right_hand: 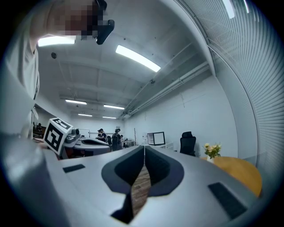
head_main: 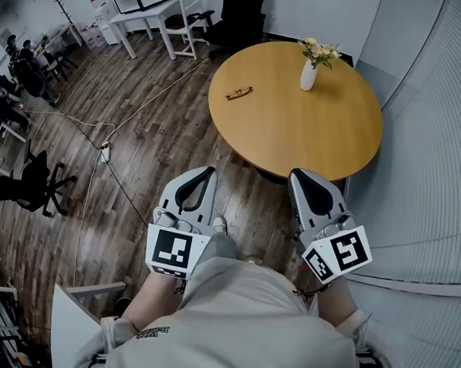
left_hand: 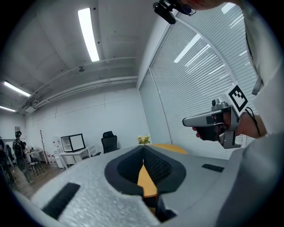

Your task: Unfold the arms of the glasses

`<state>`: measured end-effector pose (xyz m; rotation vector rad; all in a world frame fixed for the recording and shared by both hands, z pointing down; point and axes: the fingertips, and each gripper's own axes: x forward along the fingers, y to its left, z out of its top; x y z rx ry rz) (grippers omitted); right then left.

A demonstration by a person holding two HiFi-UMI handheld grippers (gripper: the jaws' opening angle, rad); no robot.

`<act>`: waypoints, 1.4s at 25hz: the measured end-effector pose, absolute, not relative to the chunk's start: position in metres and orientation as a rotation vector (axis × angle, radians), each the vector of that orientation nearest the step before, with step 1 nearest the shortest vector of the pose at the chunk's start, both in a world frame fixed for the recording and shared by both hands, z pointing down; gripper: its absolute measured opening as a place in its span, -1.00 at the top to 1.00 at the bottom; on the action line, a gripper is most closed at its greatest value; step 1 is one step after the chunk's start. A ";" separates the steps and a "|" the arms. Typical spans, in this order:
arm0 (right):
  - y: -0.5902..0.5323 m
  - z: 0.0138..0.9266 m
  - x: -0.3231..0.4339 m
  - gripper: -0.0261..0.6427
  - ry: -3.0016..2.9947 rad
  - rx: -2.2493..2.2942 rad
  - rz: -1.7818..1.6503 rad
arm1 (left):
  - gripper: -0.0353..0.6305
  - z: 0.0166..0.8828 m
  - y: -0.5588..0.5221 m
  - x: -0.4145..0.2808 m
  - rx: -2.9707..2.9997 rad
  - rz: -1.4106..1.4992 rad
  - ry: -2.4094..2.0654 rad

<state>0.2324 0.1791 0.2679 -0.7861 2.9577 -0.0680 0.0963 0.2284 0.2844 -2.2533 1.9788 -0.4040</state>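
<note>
Both grippers closed and empty, short of the round worktop (head_main: 294, 125)

The glasses (head_main: 239, 93) lie on the worktop's left part, well apart from the left gripper (head_main: 207, 171) and right gripper (head_main: 298, 175), held side by side over the wood floor (head_main: 141, 145), jaws together on nothing. A white vase of flowers (head_main: 308, 73) stands farther back.

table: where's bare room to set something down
The whole near half of the table is bare, from the glasses and the vase down to the near rim. A smaller free strip lies between glasses and vase. Only the far part holds anything, and just those two.
</note>
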 end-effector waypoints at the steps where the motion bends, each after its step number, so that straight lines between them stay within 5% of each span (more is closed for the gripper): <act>1: 0.179 0.269 0.229 0.83 2.961 -0.779 -0.064 | 0.82 0.286 0.228 0.093 -2.250 -0.402 1.984; 35: -0.013 0.302 0.048 0.83 3.039 -0.947 -0.118 | 0.82 0.327 0.020 -0.081 -2.448 -0.445 1.877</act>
